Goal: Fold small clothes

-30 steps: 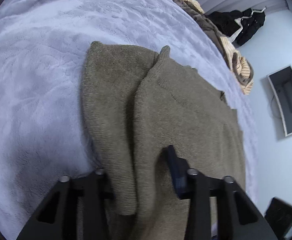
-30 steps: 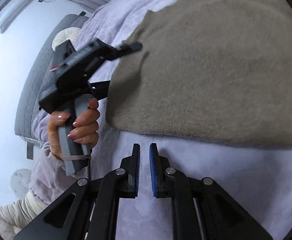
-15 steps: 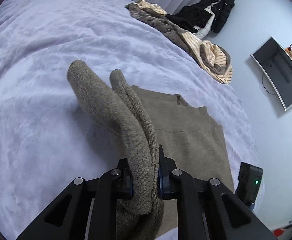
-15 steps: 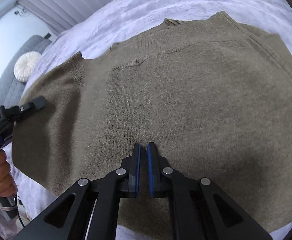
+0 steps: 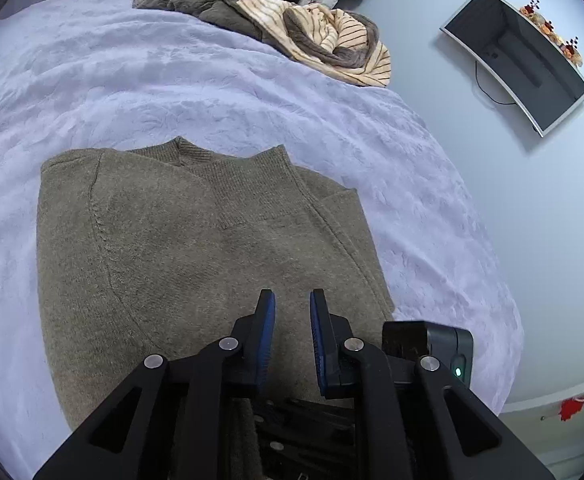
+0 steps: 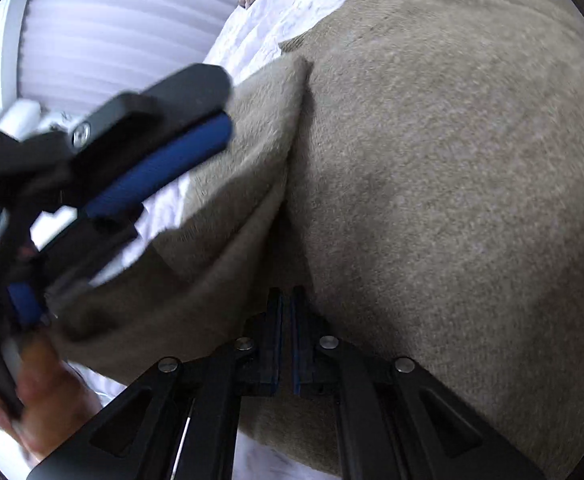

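The olive knitted sweater (image 5: 171, 240) lies flat on a bed covered with a pale lilac blanket (image 5: 131, 80), collar at the far end, directly ahead of and beneath the left gripper (image 5: 292, 296). This gripper points steeply down over the near hem of the sweater. Its fingers (image 5: 265, 320) have just been closing and stand a small gap apart; in its own view only the sweater underneath shows through the gap, and no cloth is pinched between the blue pads. Just to the right of these fingers sits a dark box with a small green light (image 5: 432, 348). Far beyond the fingers, at the far edge of the bed, lies a heap of other clothes (image 5: 292, 20), striped and brown. Up to the right of them a curved screen (image 5: 516, 60) hangs on the wall. The right gripper (image 6: 286, 292) has its fingers pressed together, only a thin slit left between the pads. Their tips are buried in a crease of the sweater, which fills the view ahead and to the right; whether any cloth is caught in the slit cannot be told. To the left of these fingers a loose flap of the sweater is raised, and further left the left gripper shows blurred, with a person's hand (image 6: 39, 400) on its handle. Behind it hangs a pleated curtain (image 6: 111, 40).
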